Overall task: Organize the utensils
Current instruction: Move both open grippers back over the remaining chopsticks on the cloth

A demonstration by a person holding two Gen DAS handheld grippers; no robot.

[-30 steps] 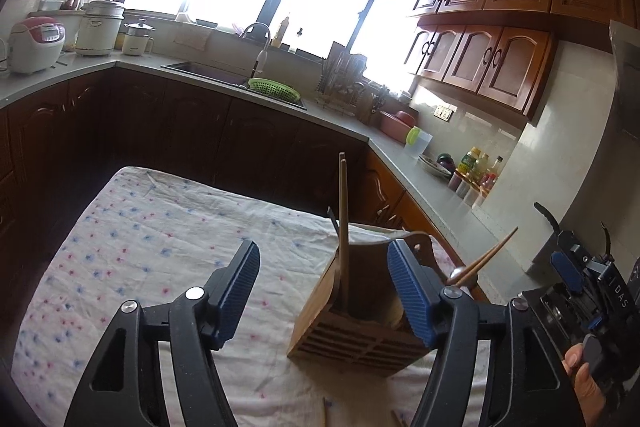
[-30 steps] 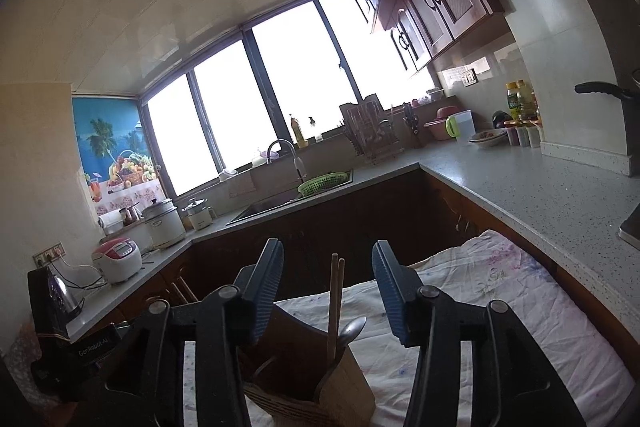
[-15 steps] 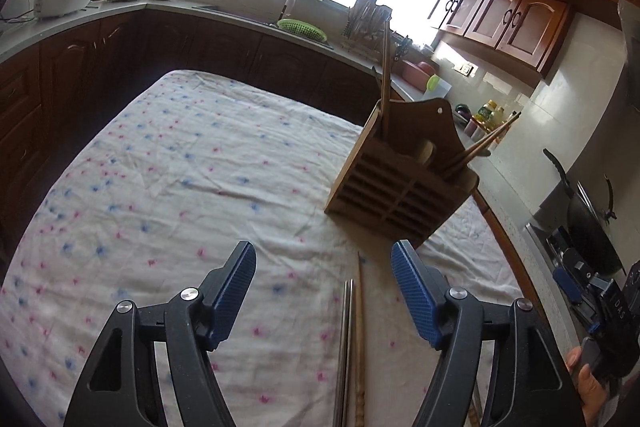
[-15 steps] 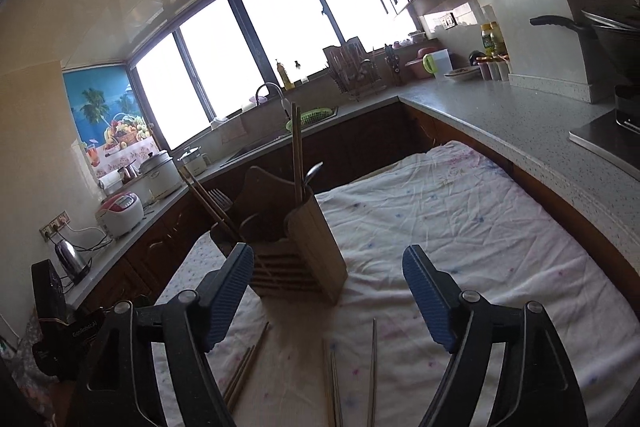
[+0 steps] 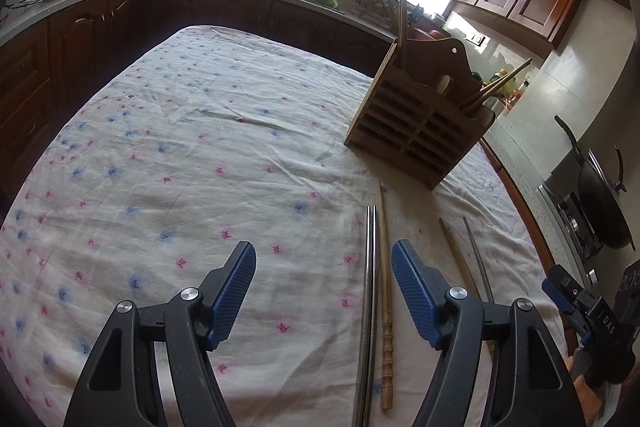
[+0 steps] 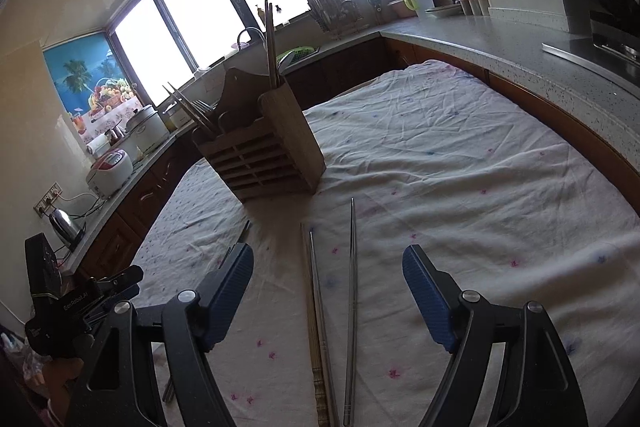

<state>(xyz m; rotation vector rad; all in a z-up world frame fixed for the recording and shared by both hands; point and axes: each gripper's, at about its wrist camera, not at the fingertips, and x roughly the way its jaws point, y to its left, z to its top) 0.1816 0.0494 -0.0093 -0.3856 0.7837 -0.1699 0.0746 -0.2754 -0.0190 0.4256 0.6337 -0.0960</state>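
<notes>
Wooden slats front the utensil holder standing toward the far right part of the cloth-covered worktop, with chopsticks already upright in its compartments. Loose ones lie on the cloth nearer me: a steel pair side by side, touching a bamboo chopstick, between the pads of my left hand-held gripper, which hangs spread and empty above them. Off to the right lie another wooden chopstick and a steel chopstick, apart from each other. My right hand-held gripper is also spread, its jaws having just been opening, with those two below it and nothing pinched.

I judge the risks plain. Steel is slick and thin against cloth, so a shallow pinch may skate off or snag the fabric. Closing on the tight trio could lift three mismatched sticks, or fan them apart. Both hand-held grippers work close together, so they may bump.
</notes>
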